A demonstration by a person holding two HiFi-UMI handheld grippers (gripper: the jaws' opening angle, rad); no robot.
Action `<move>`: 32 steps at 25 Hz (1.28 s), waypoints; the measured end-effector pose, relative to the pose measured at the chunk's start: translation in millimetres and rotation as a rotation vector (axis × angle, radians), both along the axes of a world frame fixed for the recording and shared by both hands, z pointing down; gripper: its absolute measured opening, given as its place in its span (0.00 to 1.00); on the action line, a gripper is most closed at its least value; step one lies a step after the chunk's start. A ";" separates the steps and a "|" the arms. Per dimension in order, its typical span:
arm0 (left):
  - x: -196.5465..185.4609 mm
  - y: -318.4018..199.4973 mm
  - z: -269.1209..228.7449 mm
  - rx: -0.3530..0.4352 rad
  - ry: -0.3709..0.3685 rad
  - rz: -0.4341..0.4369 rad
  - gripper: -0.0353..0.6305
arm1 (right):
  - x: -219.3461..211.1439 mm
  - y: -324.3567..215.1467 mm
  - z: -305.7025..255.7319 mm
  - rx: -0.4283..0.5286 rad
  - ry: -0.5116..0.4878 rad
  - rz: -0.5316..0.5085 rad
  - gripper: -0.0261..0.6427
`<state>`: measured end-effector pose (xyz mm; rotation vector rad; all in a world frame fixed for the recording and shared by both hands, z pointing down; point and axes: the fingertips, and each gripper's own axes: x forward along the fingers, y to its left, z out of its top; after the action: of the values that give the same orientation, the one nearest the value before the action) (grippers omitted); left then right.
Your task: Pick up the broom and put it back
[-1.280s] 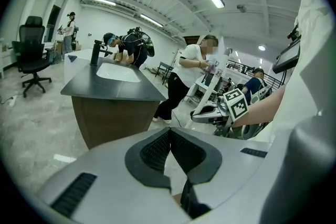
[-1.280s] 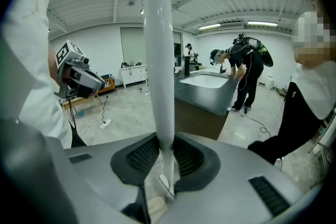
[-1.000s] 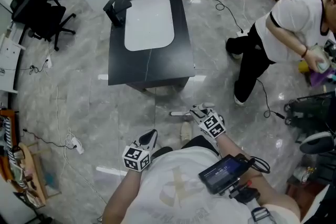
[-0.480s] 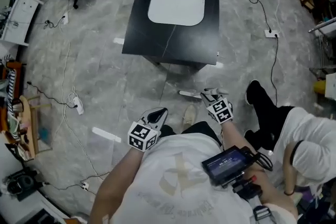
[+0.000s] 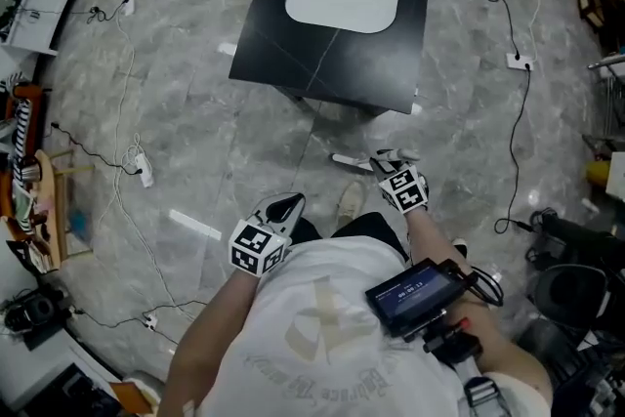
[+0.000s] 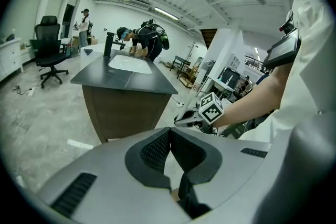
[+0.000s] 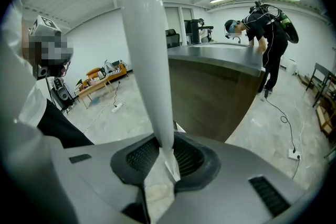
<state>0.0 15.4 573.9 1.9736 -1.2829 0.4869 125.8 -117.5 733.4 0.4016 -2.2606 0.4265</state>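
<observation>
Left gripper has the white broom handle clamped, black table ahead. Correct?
No: it is the right gripper that clamps the white broom handle, per the right gripper view. The left gripper has its jaws together on nothing. The black table is ahead, yes.

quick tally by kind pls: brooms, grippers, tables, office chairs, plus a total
broom: 1
grippers: 2, the left gripper and the right gripper
table: 1
office chair: 1
total: 5
</observation>
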 end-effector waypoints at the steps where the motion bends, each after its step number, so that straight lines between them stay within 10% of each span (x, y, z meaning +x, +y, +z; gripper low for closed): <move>1: 0.1 0.0 0.2 -0.004 0.000 0.000 0.07 | -0.7 -1.4 3.3 -0.001 0.000 0.002 0.18; 32: -16.7 3.4 -1.5 -0.071 -0.047 -0.098 0.07 | -26.7 -62.1 42.4 -0.095 -0.021 0.067 0.19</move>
<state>-16.6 18.8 572.5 1.8419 -1.3654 0.5260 99.1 -179.5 775.8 0.4269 -2.2421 0.5732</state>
